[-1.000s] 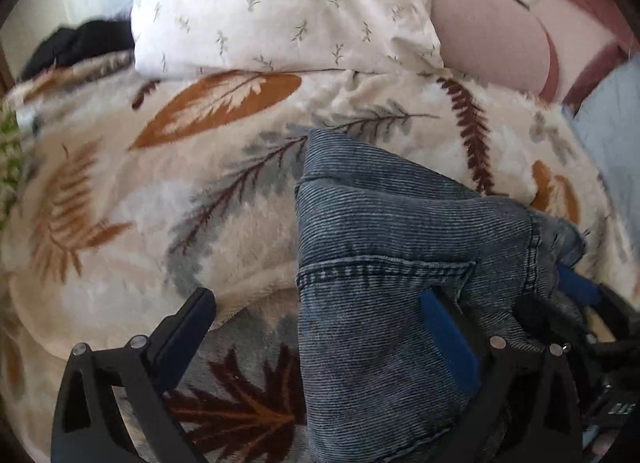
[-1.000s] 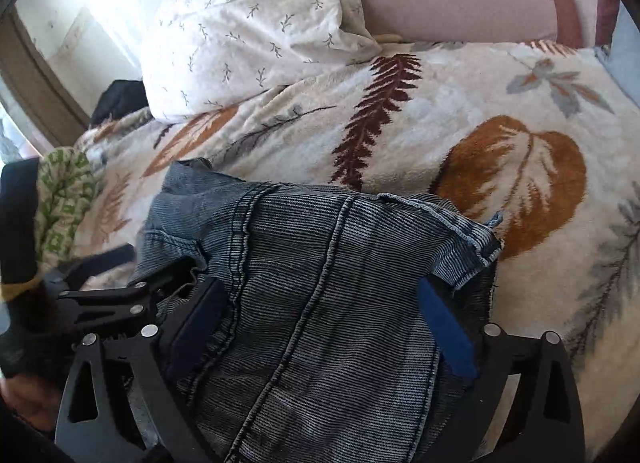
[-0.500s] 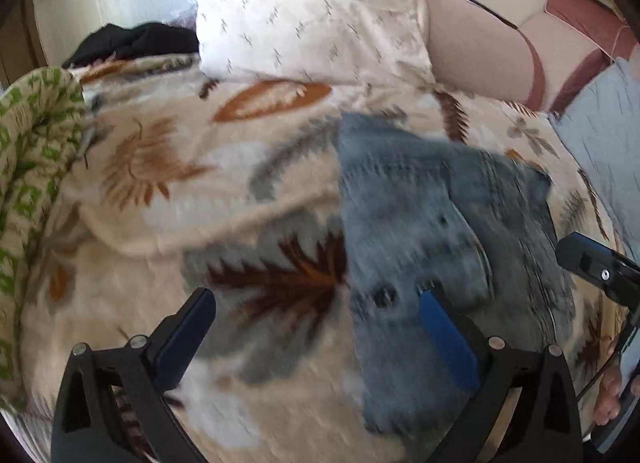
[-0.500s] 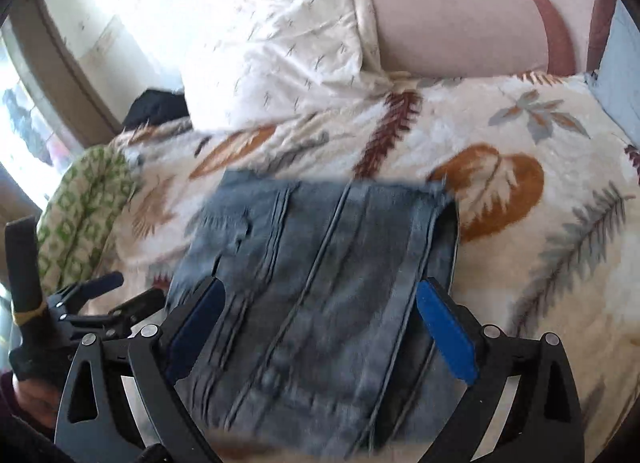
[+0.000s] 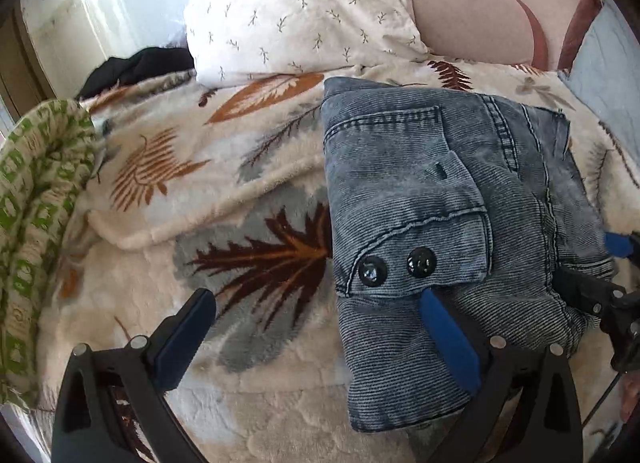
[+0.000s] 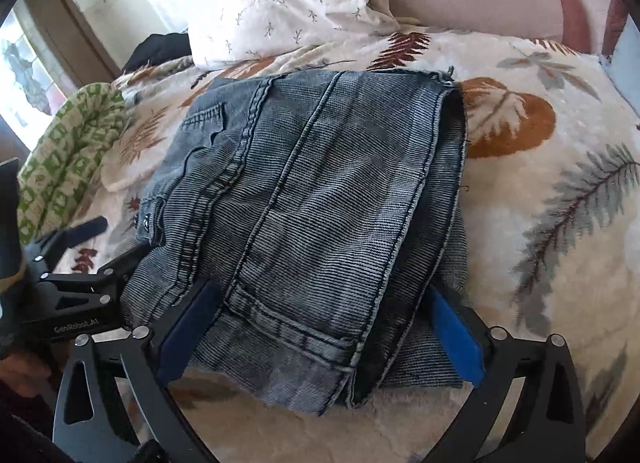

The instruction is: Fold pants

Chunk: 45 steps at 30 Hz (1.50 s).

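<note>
Pants (image 5: 420, 199) lie folded in a compact stack on leaf-print blanket (image 5: 224, 191), two black buttons (image 5: 396, 267) up, below white pillow (image 5: 304, 11). L hand-held gripper (image 5: 316, 331) spread wide, nothing held, at stack's near edge. R hand-held gripper (image 6: 320, 327) wide too, empty, fingers straddling near end. Green patterned cloth (image 6: 68, 159) off to left.

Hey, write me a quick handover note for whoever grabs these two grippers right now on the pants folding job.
Left gripper: open, holding nothing, low at the near left edge of the jeans.
Right gripper: open, empty, its fingers on either side of the near edge of the jeans.
The jeans lie folded into a compact stack on the leaf-print blanket, button flap on top, in front of the white pillow.
Done: the folds appear finished.
Left: probably only tidying; the layers on the right side look slightly uneven.
</note>
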Motion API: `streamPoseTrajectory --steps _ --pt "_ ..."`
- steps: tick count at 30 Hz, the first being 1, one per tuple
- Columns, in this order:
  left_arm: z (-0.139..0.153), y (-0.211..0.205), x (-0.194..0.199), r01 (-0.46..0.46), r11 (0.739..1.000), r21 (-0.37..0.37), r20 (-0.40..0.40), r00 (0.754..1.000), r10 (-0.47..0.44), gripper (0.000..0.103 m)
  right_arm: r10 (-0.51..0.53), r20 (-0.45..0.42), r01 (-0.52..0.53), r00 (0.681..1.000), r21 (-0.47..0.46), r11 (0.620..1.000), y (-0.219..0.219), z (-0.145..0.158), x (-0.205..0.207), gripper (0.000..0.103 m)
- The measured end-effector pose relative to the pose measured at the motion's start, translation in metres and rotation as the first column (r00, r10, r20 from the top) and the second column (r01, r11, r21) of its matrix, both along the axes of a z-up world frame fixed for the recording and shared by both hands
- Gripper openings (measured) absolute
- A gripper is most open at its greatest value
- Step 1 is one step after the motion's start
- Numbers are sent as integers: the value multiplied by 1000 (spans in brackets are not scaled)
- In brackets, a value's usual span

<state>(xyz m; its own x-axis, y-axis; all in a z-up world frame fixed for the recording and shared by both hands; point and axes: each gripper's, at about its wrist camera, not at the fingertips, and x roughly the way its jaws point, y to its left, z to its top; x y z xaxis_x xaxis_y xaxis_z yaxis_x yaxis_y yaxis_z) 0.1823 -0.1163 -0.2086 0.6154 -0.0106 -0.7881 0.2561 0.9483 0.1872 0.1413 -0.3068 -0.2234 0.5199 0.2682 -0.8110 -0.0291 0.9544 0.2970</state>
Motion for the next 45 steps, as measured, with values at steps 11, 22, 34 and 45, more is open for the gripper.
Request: streamPoseTrajectory --steps 11,22,34,45 --pt "30 6 -21 -27 999 -26 46 999 28 103 -45 -21 45 999 11 999 -3 17 0 103" --pt "73 12 -47 -3 999 -39 143 990 8 103 -53 126 49 991 36 998 14 70 -32 103" --pt "31 11 -33 -24 1000 -18 49 999 25 103 -59 -75 60 995 10 998 19 21 -17 103" --pt "8 16 -17 -26 996 -90 -37 999 23 103 -41 -98 41 994 5 999 21 7 -7 103"
